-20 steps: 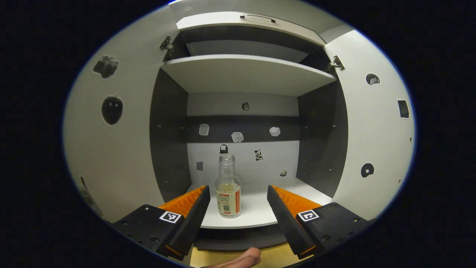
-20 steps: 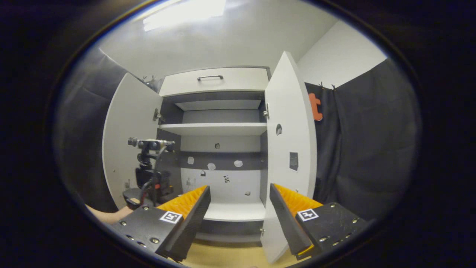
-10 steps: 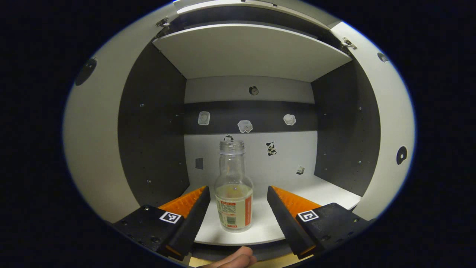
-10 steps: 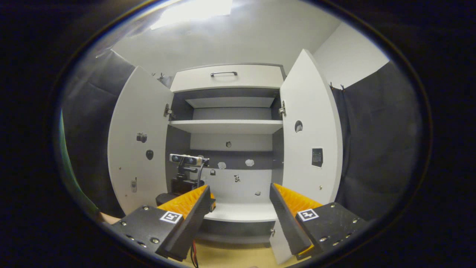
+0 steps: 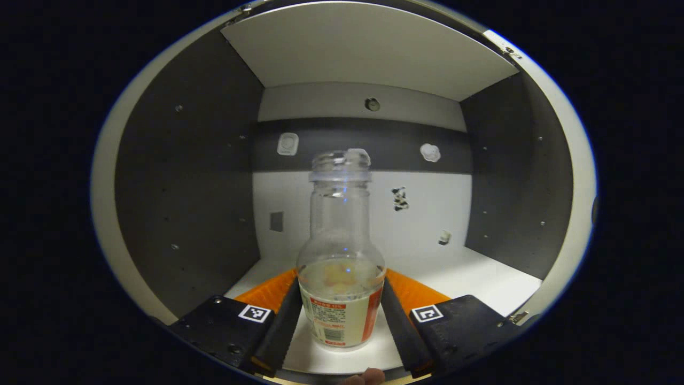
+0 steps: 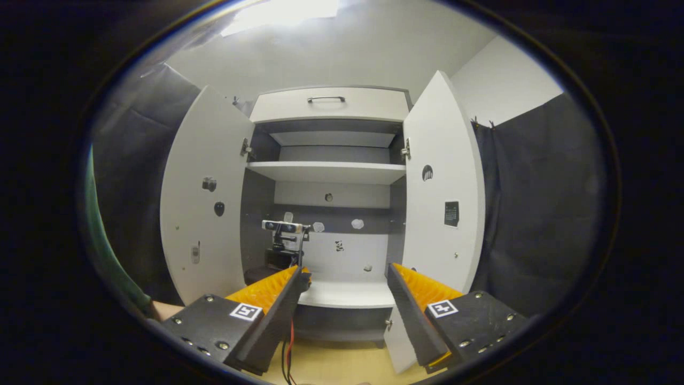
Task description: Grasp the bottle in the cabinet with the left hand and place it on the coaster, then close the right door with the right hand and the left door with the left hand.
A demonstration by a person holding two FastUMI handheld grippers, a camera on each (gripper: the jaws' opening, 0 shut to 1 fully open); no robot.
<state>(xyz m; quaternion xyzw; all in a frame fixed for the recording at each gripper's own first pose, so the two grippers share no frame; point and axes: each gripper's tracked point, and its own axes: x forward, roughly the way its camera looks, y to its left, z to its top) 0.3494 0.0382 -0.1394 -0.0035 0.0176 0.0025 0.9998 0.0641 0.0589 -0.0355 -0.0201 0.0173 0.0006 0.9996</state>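
Observation:
A clear glass bottle point(image 5: 341, 267) with a little pale liquid and a white-and-red label stands upright, uncapped, near the front of the cabinet's lower shelf point(image 5: 481, 278). My left gripper point(image 5: 340, 302) reaches into the cabinet, and its two fingers lie against the bottle's labelled sides. In the right gripper view the left gripper's body point(image 6: 283, 248) shows inside the cabinet. My right gripper point(image 6: 344, 283) hangs open in front of the cabinet with nothing between its fingers. The left door point(image 6: 206, 203) and the right door point(image 6: 441, 203) both stand wide open.
An upper shelf point(image 6: 326, 171) spans the cabinet, with a handled drawer point(image 6: 327, 99) on top. A wooden tabletop point(image 6: 336, 366) lies below the cabinet. A person's green sleeve point(image 6: 107, 256) is at the left. Small stickers dot the back wall point(image 5: 374, 214).
My left gripper moved forward into the cabinet until the bottle stood between its fingers, and the fingers drew in onto it. The right gripper shifted only slightly.

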